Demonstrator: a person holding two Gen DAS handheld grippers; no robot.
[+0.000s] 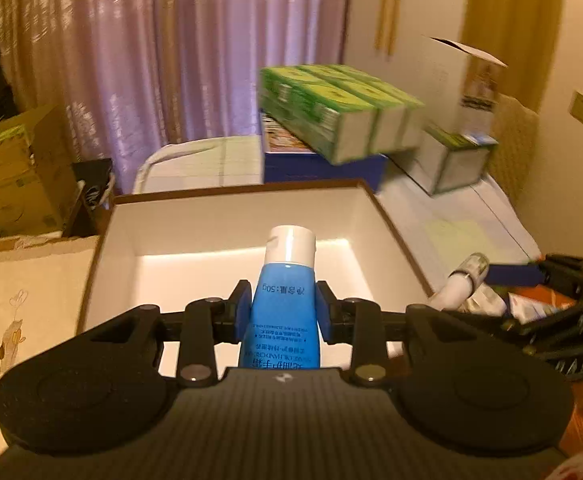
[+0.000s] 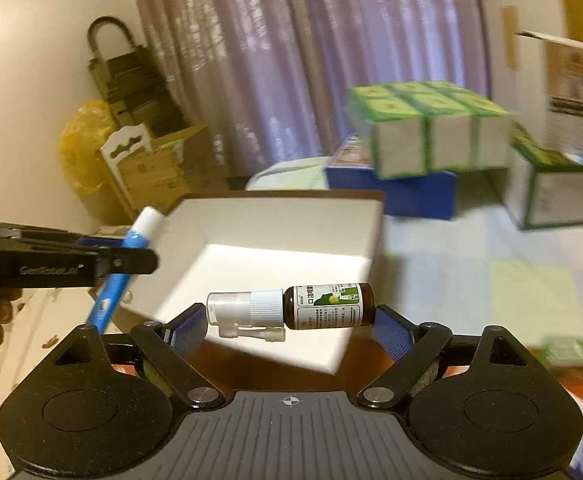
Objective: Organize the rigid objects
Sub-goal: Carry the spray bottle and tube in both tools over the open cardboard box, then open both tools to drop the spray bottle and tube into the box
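A blue tube (image 1: 282, 320) with a white cap points forward between the blue pads of my left gripper (image 1: 283, 300), which is shut on it above an open white box (image 1: 227, 220) with a brown rim. In the right wrist view, a brown spray bottle (image 2: 325, 306) with a white nozzle lies crosswise, and my right gripper (image 2: 289, 316) is shut on its two ends over the near edge of the box (image 2: 275, 220). The left gripper (image 2: 131, 258) shows at the left of that view with the tube (image 2: 109, 304). The spray bottle (image 1: 461, 282) also shows at the right of the left wrist view.
Green tissue packs (image 1: 339, 108) sit on a blue box (image 1: 323, 168) behind the white box. A tall white carton (image 1: 451, 92) stands at the right, cardboard boxes (image 1: 15, 184) at the left. Loose packets (image 1: 531, 306) lie at the lower right. A curtain (image 1: 171, 60) hangs behind.
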